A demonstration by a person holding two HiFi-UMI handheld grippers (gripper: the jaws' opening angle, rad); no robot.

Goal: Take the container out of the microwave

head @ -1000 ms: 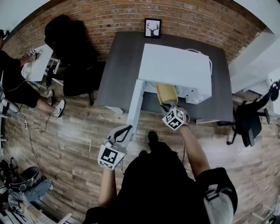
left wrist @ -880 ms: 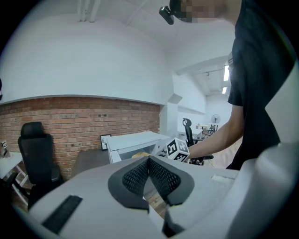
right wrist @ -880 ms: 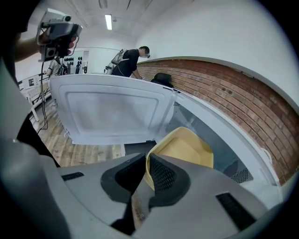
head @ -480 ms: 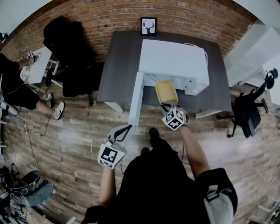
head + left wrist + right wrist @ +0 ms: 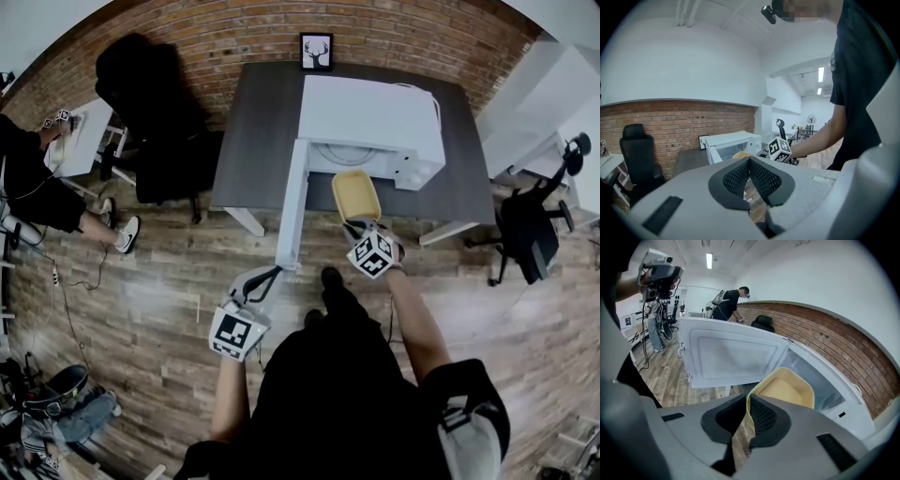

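Note:
The white microwave (image 5: 373,122) stands on a dark grey table (image 5: 253,131) with its door (image 5: 292,211) swung open to the left. A shallow yellow container (image 5: 356,195) hangs in the air just in front of the open cavity, over the table's front edge. My right gripper (image 5: 360,227) is shut on its near rim; in the right gripper view the container (image 5: 786,388) juts out past the right gripper (image 5: 747,409) with the door (image 5: 731,357) behind. My left gripper (image 5: 259,279) is shut and holds nothing, low beside the door's edge. In its own view the left gripper (image 5: 750,162) points toward the microwave (image 5: 731,142).
A black office chair (image 5: 150,112) stands left of the table and another chair (image 5: 530,234) to the right. A framed picture (image 5: 316,52) leans on the brick wall. A seated person (image 5: 33,183) is at far left by a white desk (image 5: 80,136). Wood floor lies below.
My right gripper has drawn the yellow container out of the cavity toward me; it now hangs outside the microwave. The left gripper has hardly moved.

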